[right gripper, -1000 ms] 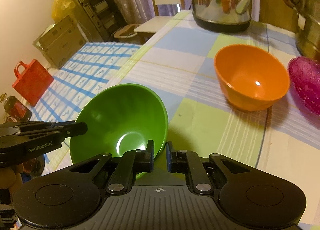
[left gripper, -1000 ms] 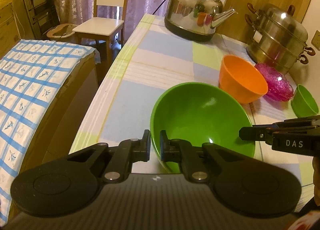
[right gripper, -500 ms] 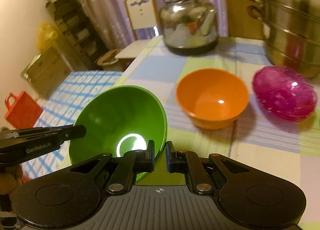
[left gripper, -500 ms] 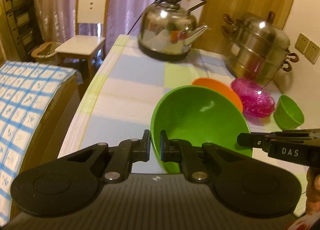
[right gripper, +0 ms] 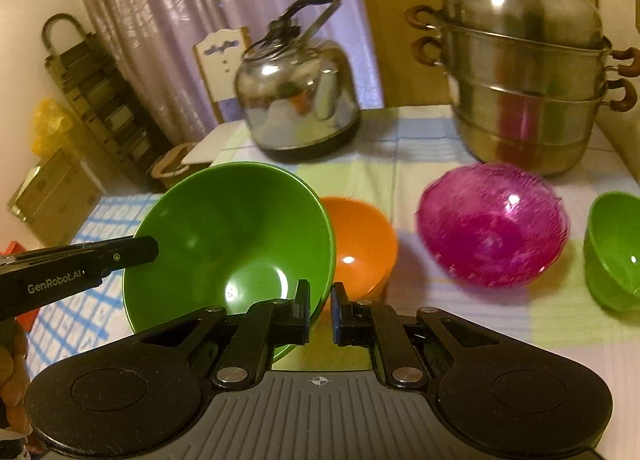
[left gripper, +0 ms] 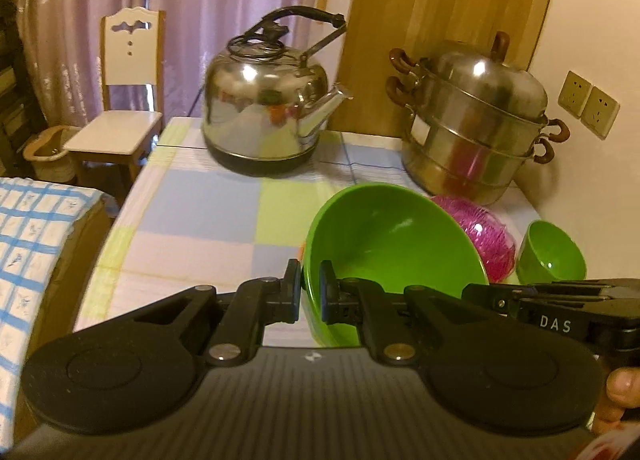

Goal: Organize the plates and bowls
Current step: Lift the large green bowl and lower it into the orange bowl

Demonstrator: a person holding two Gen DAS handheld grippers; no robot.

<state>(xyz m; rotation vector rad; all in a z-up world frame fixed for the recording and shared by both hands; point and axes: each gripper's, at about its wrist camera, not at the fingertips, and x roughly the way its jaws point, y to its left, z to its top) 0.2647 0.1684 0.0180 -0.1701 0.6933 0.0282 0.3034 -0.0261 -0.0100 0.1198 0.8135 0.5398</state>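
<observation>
The large green plastic bowl point(right gripper: 232, 236) is held tilted above the bench point(left gripper: 200, 228), which is covered with a pastel checked cloth. Its rim is clamped on two sides: the left claw point(left gripper: 310, 292) is clenched on the near-left part of the rim, with one pad outside the wall and one inside, and the right claw point(right gripper: 320, 308) is clenched on the rim at the opposite side, again with the wall pinched between its pads.

In the right wrist view the round orange plastic bowl point(right gripper: 360, 248) is seen on the bench just behind and beneath the green bowl's far edge, partly hidden by it. In the left wrist view only a sliver of orange shows at the green bowl's left edge.

A translucent magenta ribbed bowl point(right gripper: 492, 232) is set to the right of the orange one, and a small green plastic bowl point(right gripper: 616, 252) stands further right, near the bench edge. At the back of the bench a domed stainless-steel kettle with a black handle point(left gripper: 268, 108) and a stacked stainless-steel steamer pot with brown handles point(left gripper: 476, 124) are placed apart from each other. A white-and-wood chair point(left gripper: 124, 100) is seen beyond the bench.
</observation>
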